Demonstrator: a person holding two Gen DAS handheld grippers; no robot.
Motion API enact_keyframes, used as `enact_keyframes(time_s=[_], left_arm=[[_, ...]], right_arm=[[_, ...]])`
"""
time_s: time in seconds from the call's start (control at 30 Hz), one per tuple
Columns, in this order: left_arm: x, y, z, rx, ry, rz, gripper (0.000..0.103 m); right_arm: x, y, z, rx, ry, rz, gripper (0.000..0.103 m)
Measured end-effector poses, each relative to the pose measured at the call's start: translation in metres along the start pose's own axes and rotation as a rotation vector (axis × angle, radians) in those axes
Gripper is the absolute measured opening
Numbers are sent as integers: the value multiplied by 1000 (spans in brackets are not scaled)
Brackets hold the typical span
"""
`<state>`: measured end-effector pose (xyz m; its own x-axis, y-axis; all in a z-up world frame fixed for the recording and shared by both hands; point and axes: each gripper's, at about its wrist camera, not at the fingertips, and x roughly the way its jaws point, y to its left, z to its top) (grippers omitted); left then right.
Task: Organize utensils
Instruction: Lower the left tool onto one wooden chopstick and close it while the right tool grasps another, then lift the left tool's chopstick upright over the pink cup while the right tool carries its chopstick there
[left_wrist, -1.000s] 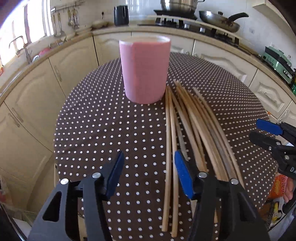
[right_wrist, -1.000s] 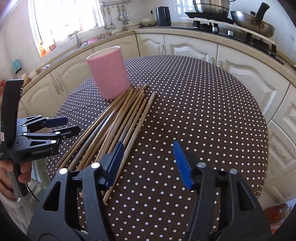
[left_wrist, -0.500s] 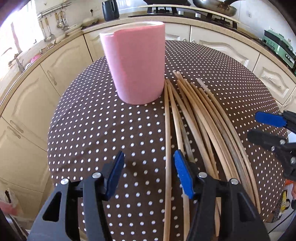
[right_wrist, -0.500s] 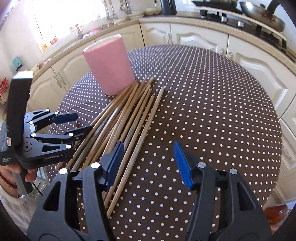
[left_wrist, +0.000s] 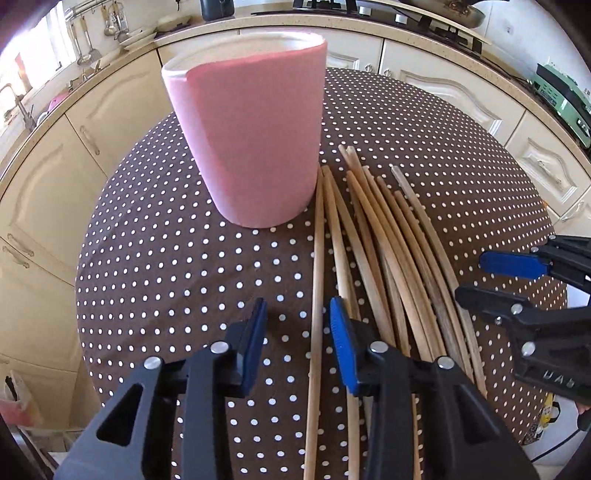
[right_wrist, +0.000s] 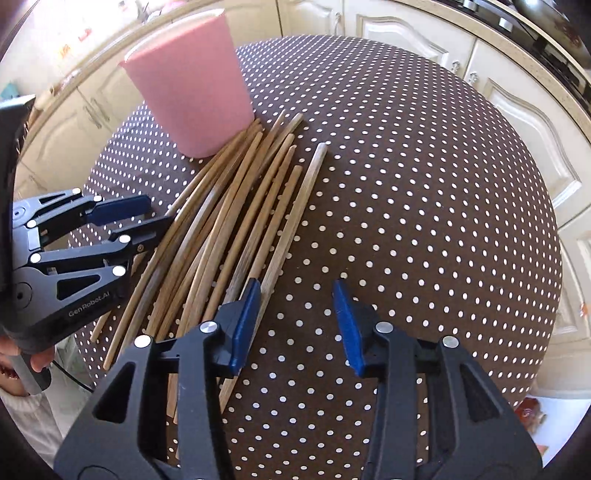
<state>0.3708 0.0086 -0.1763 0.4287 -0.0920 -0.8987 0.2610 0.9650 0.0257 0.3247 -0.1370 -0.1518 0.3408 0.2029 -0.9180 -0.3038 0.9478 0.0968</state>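
My left gripper (left_wrist: 298, 332), jaws spread, straddles the outermost of the chopsticks (left_wrist: 373, 236): light, stiff, probably slick; grip mid-shaft. Right gripper (right_wrist: 295, 317) likewise spread.

Left gripper (left_wrist: 298, 330): we've got it low, jaws parted, nothing between the blue pads (left_wrist: 341, 345).
Right gripper (right_wrist: 298, 323): same deal, jaws apart, gripping nothing.
Spacing: we're holding both side by side, near each other.

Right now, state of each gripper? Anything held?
Left gripper: open, holding nothing; one chopstick lies between its jaws on the table.
Right gripper: open, holding nothing, beside the chopstick pile.
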Motion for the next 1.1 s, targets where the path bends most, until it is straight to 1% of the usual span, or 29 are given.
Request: enact_keyframes(time_s=[0.03, 0.17, 0.27, 0.3, 0.37, 0.4, 0.43, 0.47, 0.5, 0.57, 0.63, 0.7, 0.77, 0.83, 0.9, 1.0, 1.03, 1.1], left_arm=[[0, 0, -2, -2, -2, 1, 30], [0, 0, -1, -10, -3, 9, 29], [-2, -3, -2, -16, 2, 8, 24], [-3, -4, -2, -16, 6, 11, 22], [-4, -5, -2, -22, 16, 18, 17], [-5, -7, -1, -22, 23, 17, 10], [-5, -9, -1, -21, 26, 18, 7], [-5, -11, 0, -16, 26, 25, 7], [-2, -10, -3, -11, 24, 29, 7], [-3, -10, -3, -13, 21, 25, 7], [-3, -9, -5, -22, 22, 11, 6], [-4, -7, -8, -30, 24, -14, 6], [-8, -6, -12, -48, 13, -65, 5], [-14, -4, -19, -55, -9, -70, 5], [-22, -5, -24, -56, -34, -79, 5], [-41, -11, -32, -40, -88, -100, 5], [-51, -14, -34, -29, -119, -103, 5], [-70, -17, -36, -27, -178, -132, 5]], right_arm=[[1, 2, 2, -8, 12, -3, 41], [8, 9, 14, -3, 73, -25, 41], [14, 22, 24, -52, 94, -83, 40], [16, 24, 28, -59, 104, -82, 39], [20, 28, 33, -74, 128, -84, 35], [20, 26, 36, -72, 137, -80, 30], [21, 24, 38, -65, 142, -79, 23], [20, 20, 40, -54, 146, -77, 19], [20, 15, 41, -45, 148, -75, 12], [19, -2, 45, -16, 150, -45, 9], [19, -9, 46, 7, 144, -20, 6], [18, -19, 44, 26, 136, 9, 6], [16, -31, 41, 47, 119, 47, 6], [12, -42, 34, 63, 90, 93, 6], [-2, -58, 18, 71, 63, 123, 6], [-19, -67, 10, 91, 5, 189, 6], [-25, -70, 9, 91, -16, 204, 6], [-38, -76, 8, 95, -65, 245, 6]])
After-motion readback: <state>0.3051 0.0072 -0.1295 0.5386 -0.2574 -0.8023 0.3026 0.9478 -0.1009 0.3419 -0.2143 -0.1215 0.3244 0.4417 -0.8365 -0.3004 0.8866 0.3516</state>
